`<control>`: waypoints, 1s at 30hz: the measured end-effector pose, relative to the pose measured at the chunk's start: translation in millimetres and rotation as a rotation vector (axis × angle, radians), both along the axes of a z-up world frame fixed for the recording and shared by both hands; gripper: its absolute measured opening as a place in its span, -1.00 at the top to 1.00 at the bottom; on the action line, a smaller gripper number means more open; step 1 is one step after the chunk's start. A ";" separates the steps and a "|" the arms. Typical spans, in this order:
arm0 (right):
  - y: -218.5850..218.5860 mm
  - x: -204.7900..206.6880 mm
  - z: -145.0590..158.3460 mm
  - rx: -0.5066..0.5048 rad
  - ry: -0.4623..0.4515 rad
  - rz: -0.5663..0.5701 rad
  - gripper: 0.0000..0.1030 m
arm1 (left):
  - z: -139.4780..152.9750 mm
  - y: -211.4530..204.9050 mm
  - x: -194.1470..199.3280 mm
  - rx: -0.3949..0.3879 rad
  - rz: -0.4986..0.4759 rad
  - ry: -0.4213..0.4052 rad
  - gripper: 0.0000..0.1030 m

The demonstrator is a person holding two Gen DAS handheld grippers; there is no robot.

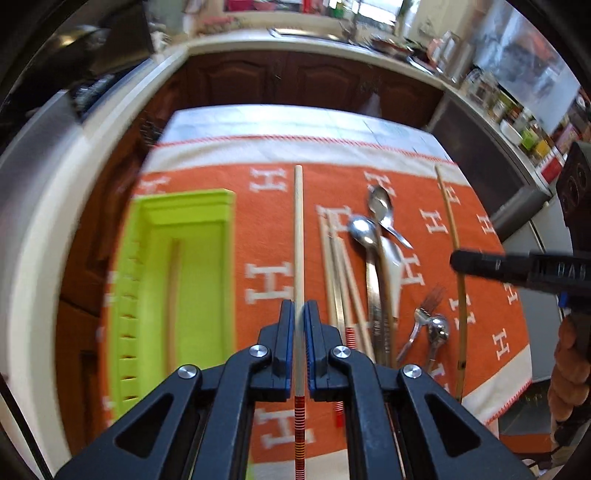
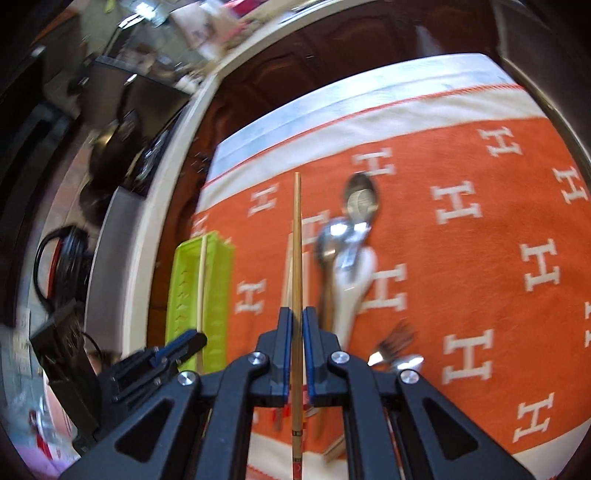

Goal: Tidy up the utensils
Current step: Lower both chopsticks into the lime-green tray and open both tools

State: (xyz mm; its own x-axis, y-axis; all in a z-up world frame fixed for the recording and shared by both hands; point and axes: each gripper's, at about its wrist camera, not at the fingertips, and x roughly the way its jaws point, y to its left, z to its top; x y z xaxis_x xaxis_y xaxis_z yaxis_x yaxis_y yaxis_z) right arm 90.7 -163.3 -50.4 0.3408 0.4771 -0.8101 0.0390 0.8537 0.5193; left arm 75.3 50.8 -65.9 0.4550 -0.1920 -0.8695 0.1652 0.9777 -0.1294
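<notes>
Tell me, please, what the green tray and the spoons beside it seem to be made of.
The green tray looks like moulded plastic: even lime colour, matte, with sharp ribs. The spoons seem polished metal, probably steel, since their bowls give bright reflections. A white spoon among them may be ceramic or plastic.

We find a home kitchen: dark wood cabinets (image 1: 295, 77) under a pale countertop (image 1: 229, 40), a sink (image 1: 314, 33) below a window (image 1: 376, 7), jars (image 1: 517, 110) along the side, a stove (image 2: 122, 147).
</notes>
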 end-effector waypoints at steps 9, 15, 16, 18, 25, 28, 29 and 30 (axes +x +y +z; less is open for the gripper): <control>102.7 2.1 11.3 0.009 -0.002 0.192 0.89 | 11.9 64.6 1.2 0.124 0.135 -0.036 0.94; 160.2 14.5 3.0 0.008 0.006 0.264 0.89 | -3.2 101.5 7.4 0.102 0.199 -0.005 0.93; 166.2 16.8 -0.1 0.007 0.013 0.268 0.89 | -7.4 104.1 9.2 0.098 0.204 0.000 0.93; 176.6 23.6 -8.4 0.012 0.034 0.265 0.89 | -14.3 109.8 13.1 0.092 0.213 0.011 0.93; 193.6 40.0 -38.0 0.014 0.106 0.231 0.88 | -28.7 114.0 18.2 0.076 0.219 0.033 0.93; 199.9 42.7 -48.5 -0.012 0.126 0.242 0.87 | -34.1 113.4 21.0 0.086 0.218 0.043 0.91; 201.7 43.2 -51.9 -0.031 0.136 0.251 0.86 | -35.7 113.1 21.7 0.089 0.219 0.045 0.88; 202.7 42.2 -54.0 -0.058 0.139 0.253 0.85 | -36.8 113.1 22.3 0.087 0.222 0.046 0.80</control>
State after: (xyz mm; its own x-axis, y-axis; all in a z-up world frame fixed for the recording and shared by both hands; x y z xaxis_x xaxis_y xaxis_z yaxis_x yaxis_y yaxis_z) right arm 132.9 39.4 -104.4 0.1004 0.4846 -0.8689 -0.1117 0.8733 0.4742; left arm 97.6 163.8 -102.7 0.4370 -0.0158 -0.8993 -0.0588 0.9972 -0.0461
